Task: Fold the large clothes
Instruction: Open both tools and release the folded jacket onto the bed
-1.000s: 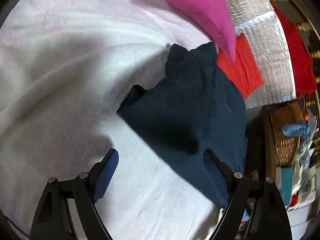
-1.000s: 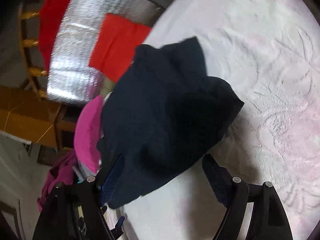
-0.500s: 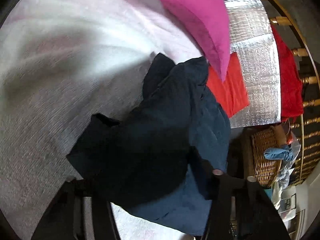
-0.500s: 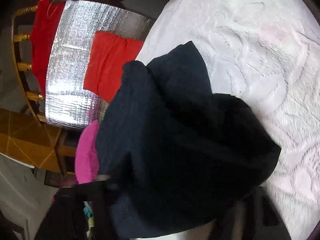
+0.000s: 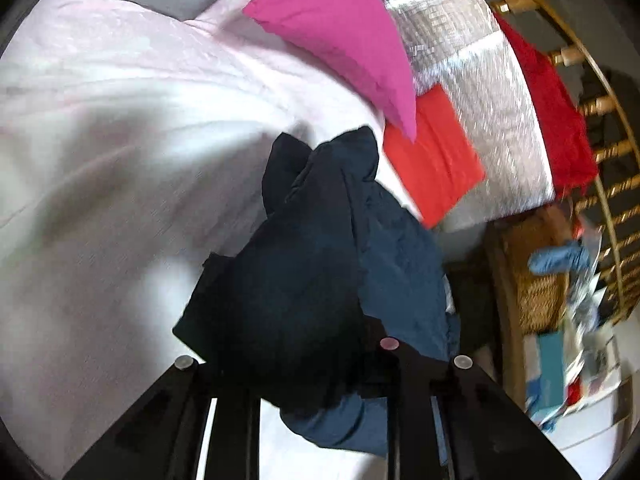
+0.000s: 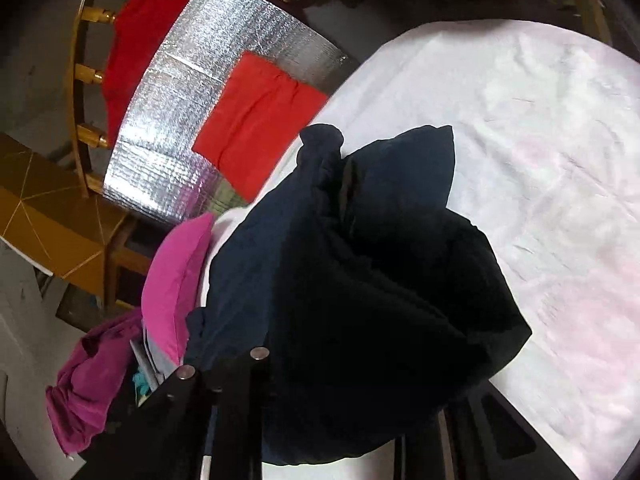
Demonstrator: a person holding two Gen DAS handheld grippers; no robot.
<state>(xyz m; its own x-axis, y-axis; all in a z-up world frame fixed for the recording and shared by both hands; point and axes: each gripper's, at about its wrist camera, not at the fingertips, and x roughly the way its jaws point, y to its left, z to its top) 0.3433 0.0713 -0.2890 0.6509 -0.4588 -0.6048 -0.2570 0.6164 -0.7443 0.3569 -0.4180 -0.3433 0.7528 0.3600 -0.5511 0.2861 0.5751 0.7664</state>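
Observation:
A dark navy garment (image 5: 320, 264) lies bunched on the white bedspread (image 5: 120, 160) and hangs from both grippers. My left gripper (image 5: 288, 364) is shut on the navy cloth at its near edge; the cloth covers the fingertips. In the right wrist view the same garment (image 6: 360, 280) drapes over my right gripper (image 6: 344, 380), which is shut on a fold of it, pads hidden. The garment's far end (image 6: 320, 136) rests near the bed's edge.
A pink pillow (image 5: 344, 36) lies at the bed's far side. A folded red cloth (image 5: 432, 156) sits on a silver foil mat (image 5: 472, 80). A red garment hangs on a wooden rail (image 5: 560, 120). A wicker basket (image 5: 536, 300) stands at right. A magenta cloth (image 6: 92, 380) lies beside the bed.
Both grippers went from open and beside the garment to shut on it. The navy cloth has been lifted and gathered toward the cameras, covering the fingers.

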